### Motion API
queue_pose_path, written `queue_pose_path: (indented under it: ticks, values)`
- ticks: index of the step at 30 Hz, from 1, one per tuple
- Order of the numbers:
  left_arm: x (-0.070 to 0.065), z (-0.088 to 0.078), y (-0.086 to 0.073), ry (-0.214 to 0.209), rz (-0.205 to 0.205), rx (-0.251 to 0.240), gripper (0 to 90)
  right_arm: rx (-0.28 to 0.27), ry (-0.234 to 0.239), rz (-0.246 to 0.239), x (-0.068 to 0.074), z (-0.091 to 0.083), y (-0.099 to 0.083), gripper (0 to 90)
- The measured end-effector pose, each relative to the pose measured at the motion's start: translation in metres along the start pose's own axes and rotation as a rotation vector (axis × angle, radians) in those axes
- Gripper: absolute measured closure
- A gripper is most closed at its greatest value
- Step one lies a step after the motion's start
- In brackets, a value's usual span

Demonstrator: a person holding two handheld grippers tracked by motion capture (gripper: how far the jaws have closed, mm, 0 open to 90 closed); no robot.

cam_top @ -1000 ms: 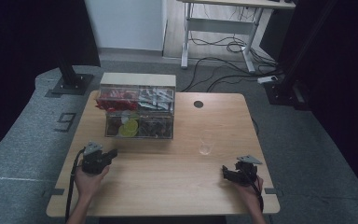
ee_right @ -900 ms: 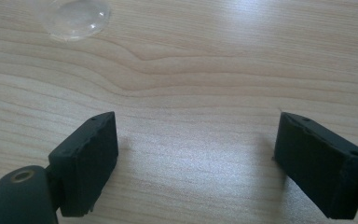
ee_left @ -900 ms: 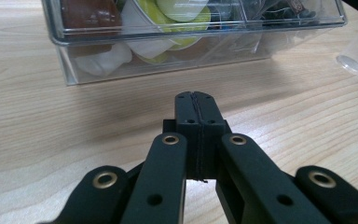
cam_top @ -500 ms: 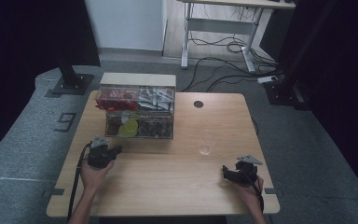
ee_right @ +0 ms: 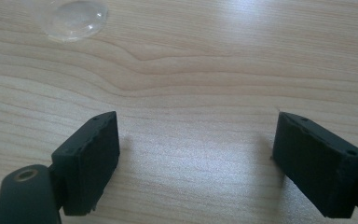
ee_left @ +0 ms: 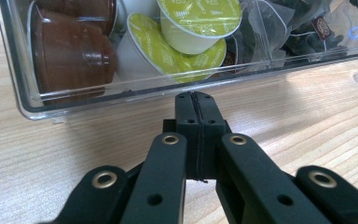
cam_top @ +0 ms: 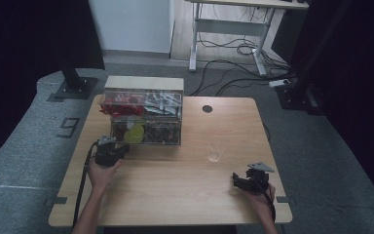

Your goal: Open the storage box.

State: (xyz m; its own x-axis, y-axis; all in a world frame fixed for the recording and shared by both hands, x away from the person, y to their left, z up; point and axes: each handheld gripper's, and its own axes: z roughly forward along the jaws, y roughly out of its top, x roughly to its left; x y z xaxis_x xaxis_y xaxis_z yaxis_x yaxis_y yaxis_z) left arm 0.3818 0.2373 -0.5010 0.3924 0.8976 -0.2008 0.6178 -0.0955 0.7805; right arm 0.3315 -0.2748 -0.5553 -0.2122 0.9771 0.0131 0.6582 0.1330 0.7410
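1. Two hand-held grippers work over a pale wooden surface, one at each side of the person's end.
2. Jaws of the left gripper are pressed tightly together with nothing between them, their tips just short of the front wall of a clear plastic box.
3. From above, the left gripper sits at the box's front left corner, held in the person's left hand.
4. Inside the box's near compartment lie lime-lidded pods and a brown pod; tea bags fill the neighbouring compartment.
5. Red packets occupy the box's upper left section in the high view.
6. Jaws of the right gripper stand spread wide over bare wood, holding nothing.
7. An empty clear glass stands on the surface between the box and the right gripper, well apart from both; its base appears at the top of the right gripper view.
8. Right hand rests near the surface's front right corner.
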Motion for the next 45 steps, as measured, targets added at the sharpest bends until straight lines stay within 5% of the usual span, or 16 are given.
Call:
queue_pose_path:
  ticks: [29, 45]
  values:
    - [-0.006, -0.008, 0.003, 0.020, 0.042, -0.020, 90.0, 0.000, -0.002, 0.001, 0.000, 0.001, 0.001, 15.0]
    - [-0.003, -0.016, 0.006, 0.025, 0.026, -0.057, 90.0, -0.001, -0.002, 0.002, 0.000, 0.001, 0.001, 15.1]
